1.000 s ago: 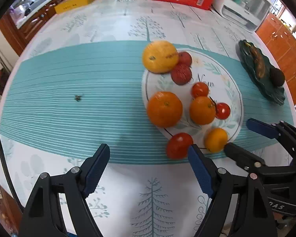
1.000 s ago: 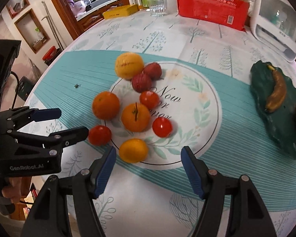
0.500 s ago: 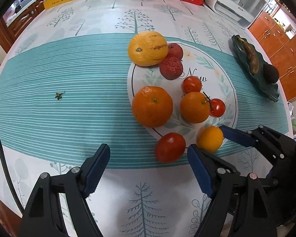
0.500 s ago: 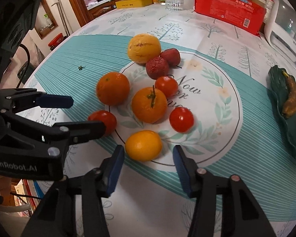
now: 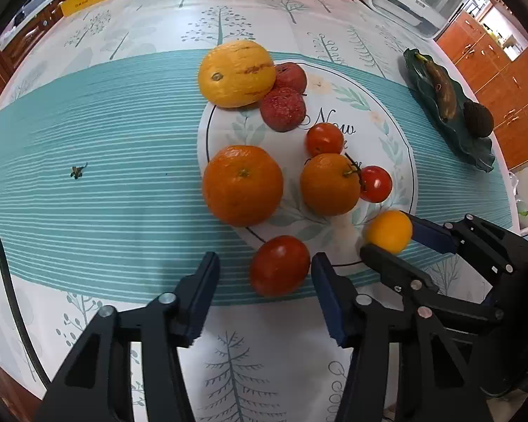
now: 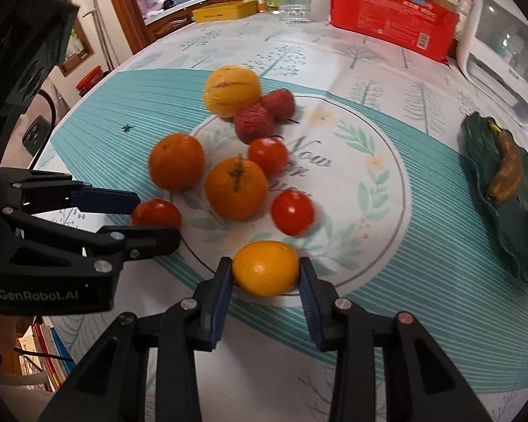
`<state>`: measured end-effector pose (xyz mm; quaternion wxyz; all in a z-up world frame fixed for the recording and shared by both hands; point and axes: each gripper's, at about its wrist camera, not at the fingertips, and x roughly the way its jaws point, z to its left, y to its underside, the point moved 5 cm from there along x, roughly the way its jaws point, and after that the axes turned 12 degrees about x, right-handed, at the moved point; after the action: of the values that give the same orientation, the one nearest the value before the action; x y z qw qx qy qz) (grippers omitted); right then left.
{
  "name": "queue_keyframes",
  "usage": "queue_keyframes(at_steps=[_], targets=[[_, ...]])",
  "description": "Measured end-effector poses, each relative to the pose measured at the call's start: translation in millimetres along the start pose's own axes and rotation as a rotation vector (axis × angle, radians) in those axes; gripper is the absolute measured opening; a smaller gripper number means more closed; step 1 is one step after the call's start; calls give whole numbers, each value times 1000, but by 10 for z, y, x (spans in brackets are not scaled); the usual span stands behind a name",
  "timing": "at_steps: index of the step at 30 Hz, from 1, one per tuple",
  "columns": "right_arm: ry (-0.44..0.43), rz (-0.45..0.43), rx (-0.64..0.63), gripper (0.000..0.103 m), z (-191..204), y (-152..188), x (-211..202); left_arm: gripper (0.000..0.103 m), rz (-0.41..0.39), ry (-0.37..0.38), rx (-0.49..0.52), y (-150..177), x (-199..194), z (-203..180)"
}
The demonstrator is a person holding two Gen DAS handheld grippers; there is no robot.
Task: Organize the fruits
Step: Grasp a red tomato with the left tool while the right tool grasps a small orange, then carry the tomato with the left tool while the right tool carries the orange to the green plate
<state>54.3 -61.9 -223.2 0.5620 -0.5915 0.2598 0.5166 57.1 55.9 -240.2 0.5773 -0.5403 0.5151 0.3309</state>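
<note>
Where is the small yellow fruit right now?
In the right wrist view the small yellow fruit sits low and central on the tablecloth, between the right gripper pads, which press its sides, just below the red tomato.

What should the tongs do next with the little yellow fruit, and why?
Probably lift it. The right tongs, which have just been closing, now press both sides of the yellow fruit, which sits on the tablecloth, so it looks gripped and ready to carry.

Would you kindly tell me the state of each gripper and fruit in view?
Left gripper: open, jaws just closing around the tomato.
Right gripper: shut on the small yellow fruit, jaws just closing.
Tomato: on the tablecloth, not yet gripped.
Small yellow fruit: pinched between both pads.
Banana: browned, lying in the green dish.
</note>
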Motion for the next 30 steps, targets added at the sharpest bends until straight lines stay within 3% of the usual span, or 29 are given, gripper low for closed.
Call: queue_keyframes(at_steps=[4,9,19,30], targets=[[7,-1,20,37,-70,14,-23,32,0,-11,19,-18,13,-76],[7,-3,36,37,-128,30,-56,31,-2,-45,34,-15,25,-188],[0,-46,52,37,-230,-3,-291,31,-17,-43,40,23,-149,-377],[23,-128,111,37,-548,-119,-789,31,-106,-31,110,-301,-543,-840]])
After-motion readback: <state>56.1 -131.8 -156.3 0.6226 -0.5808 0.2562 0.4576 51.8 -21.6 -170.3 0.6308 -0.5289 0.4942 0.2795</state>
